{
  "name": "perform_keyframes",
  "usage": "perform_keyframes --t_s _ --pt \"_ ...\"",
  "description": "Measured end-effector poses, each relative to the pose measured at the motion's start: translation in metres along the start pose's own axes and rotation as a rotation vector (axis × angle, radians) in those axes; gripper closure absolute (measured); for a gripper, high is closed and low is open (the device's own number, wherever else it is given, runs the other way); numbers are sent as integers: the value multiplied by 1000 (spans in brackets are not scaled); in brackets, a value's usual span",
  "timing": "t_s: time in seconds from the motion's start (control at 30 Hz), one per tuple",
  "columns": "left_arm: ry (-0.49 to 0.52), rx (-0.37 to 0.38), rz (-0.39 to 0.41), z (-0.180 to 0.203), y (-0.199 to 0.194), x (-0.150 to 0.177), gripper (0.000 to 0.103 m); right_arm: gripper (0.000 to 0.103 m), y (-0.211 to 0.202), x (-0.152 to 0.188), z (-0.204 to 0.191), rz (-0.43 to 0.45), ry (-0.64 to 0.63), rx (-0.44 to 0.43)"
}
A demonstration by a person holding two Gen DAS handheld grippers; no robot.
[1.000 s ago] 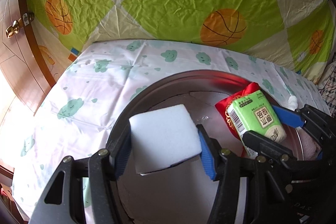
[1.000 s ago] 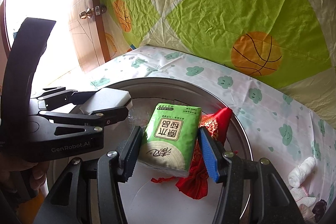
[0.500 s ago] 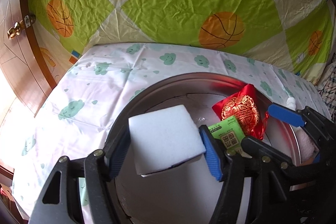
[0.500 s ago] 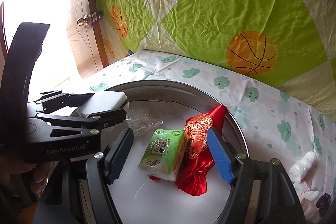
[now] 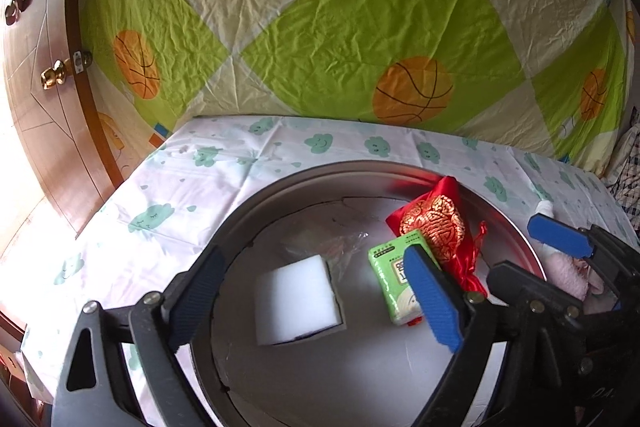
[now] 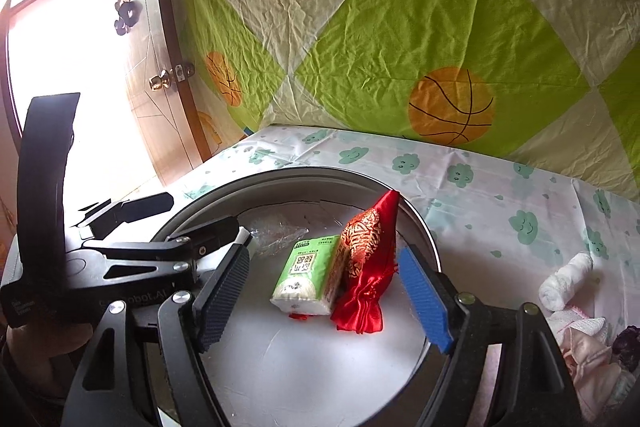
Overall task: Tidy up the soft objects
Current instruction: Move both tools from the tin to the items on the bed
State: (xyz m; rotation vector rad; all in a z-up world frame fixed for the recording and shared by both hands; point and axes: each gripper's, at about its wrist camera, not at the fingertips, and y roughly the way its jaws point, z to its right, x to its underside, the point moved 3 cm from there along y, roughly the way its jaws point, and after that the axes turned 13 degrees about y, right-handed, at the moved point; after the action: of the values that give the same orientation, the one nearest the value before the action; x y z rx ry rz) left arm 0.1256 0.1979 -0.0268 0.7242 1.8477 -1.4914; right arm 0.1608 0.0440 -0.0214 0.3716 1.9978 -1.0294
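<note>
A round metal basin [image 5: 304,174] [image 6: 416,215] sits on the cloud-print bed sheet. Inside lie a white sponge block [image 5: 298,301], a green tissue pack [image 5: 394,281] [image 6: 306,275] and a red-and-gold pouch [image 5: 436,227] [image 6: 366,263] leaning on the rim. My left gripper [image 5: 316,301] is open above the basin, with the sponge lying loose between its fingers. My right gripper [image 6: 324,301] is open above the tissue pack and pouch. Crumpled clear plastic [image 6: 276,233] lies at the basin's back.
A rolled white cloth [image 6: 566,281] and a pile of pink and white cloths [image 6: 588,339] lie on the sheet right of the basin. A basketball-print sheet [image 5: 360,27] hangs behind. A wooden door with a brass knob [image 5: 54,77] stands at the left.
My left gripper opened and the sponge dropped onto the basin floor. My right gripper let go of the tissue pack a moment before and has opened wider and drawn back.
</note>
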Motion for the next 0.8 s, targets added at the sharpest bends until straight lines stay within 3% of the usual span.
perform_keyframes --t_s 0.17,0.27,0.57,0.7,0.8 --pt "21 -41 86 14 -31 2 8 24 -47 13 31 72 1 33" --pt "42 -47 151 35 -51 6 6 23 -78 21 59 122 12 96" --pt "213 3 294 149 -90 22 6 22 -142 50 137 212 77 317" --pt "293 47 287 193 -88 24 8 22 -156 54 160 242 97 377" --pt "321 73 249 216 -74 24 16 22 -164 55 173 265 114 400"
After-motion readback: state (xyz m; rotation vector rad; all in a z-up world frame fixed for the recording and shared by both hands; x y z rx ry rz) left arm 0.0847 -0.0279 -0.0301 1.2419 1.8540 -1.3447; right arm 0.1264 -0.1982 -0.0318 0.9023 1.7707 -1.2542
